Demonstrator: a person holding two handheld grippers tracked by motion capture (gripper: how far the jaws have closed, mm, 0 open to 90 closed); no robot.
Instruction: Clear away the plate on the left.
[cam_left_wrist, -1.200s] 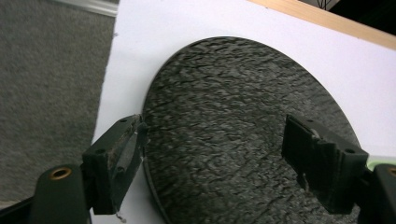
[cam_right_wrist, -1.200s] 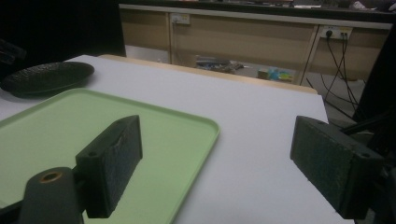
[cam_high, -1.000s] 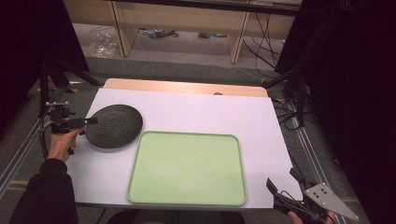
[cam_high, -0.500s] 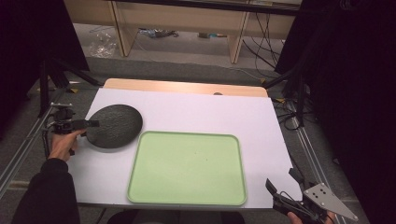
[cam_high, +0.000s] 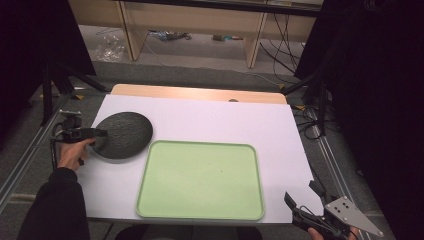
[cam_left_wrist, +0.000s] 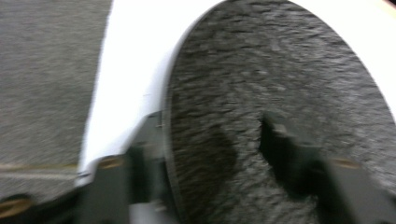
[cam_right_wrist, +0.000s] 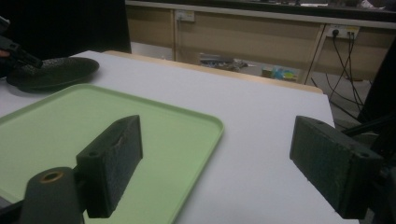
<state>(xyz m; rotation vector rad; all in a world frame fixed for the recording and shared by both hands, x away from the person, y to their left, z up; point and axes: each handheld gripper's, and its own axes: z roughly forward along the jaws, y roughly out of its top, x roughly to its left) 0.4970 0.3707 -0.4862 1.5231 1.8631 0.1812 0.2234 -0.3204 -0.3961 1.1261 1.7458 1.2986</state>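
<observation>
While the left gripper (cam_high: 100, 133) reaches in over the near-left rim of the dark plate (cam_high: 122, 135) in the high view, its jaws have just been closing with that rim between them; the step in hand looks like taking hold of the plate. The green tray (cam_high: 200, 181) lies just beside the plate, and the right gripper (cam_high: 304, 204) waits off the table's near-right corner.

In the left gripper view, one jaw sits outside the plate's (cam_left_wrist: 280, 84) edge and the other over its rough top; the blur hides whether the pads press yet, probably not quite.

In the right gripper view, the jaws stand spread with nothing between them, the tray (cam_right_wrist: 196, 140) ahead.

Next, the left jaws need to pinch firmly before any lift.
</observation>
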